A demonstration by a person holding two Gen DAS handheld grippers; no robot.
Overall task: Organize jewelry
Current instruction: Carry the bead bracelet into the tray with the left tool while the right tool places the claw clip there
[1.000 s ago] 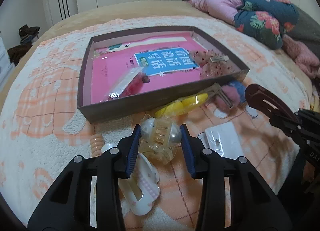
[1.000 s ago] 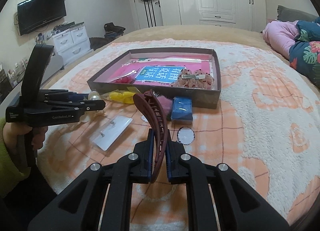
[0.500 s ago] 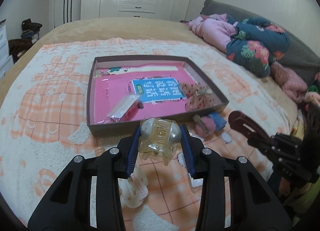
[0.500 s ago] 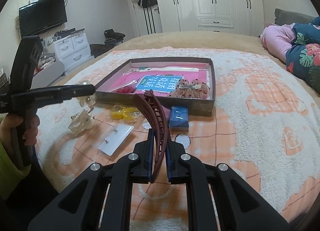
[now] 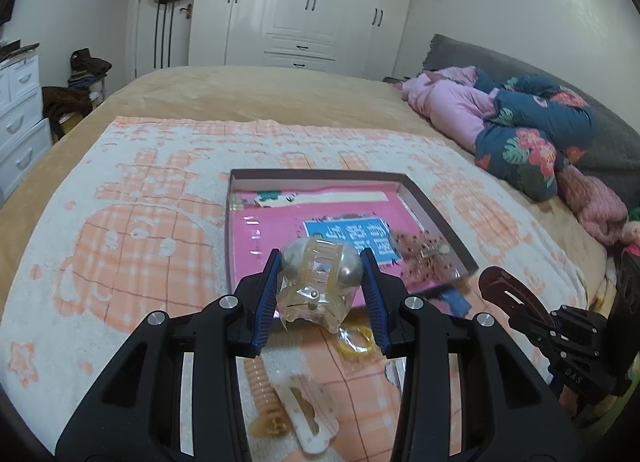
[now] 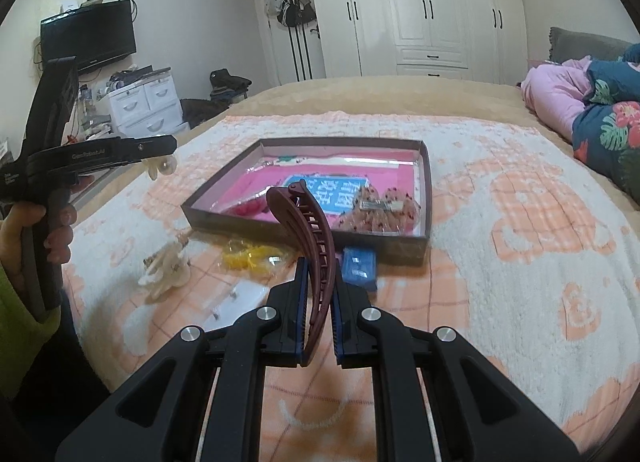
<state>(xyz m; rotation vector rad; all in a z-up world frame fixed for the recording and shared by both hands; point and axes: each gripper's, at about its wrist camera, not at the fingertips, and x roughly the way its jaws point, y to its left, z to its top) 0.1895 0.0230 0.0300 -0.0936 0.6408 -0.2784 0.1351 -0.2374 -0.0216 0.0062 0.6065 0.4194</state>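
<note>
While the left gripper (image 5: 322,290) clamps a clear pearl claw clip (image 5: 320,282) at frame centre, the right gripper (image 6: 319,304) pinches a maroon banana clip (image 6: 308,234) — both before the box (image 6: 280,228).

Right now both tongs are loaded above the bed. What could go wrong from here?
1. The left tongs pinch the clear claw clip only across its rounded pearl ends, so it could twist or pop out before reaching the box.
2. The right tongs grip the maroon clip at its lower end only; it may pivot.
3. The box's right end already holds a sequined bow, so dropped clips may tangle with it.
</note>
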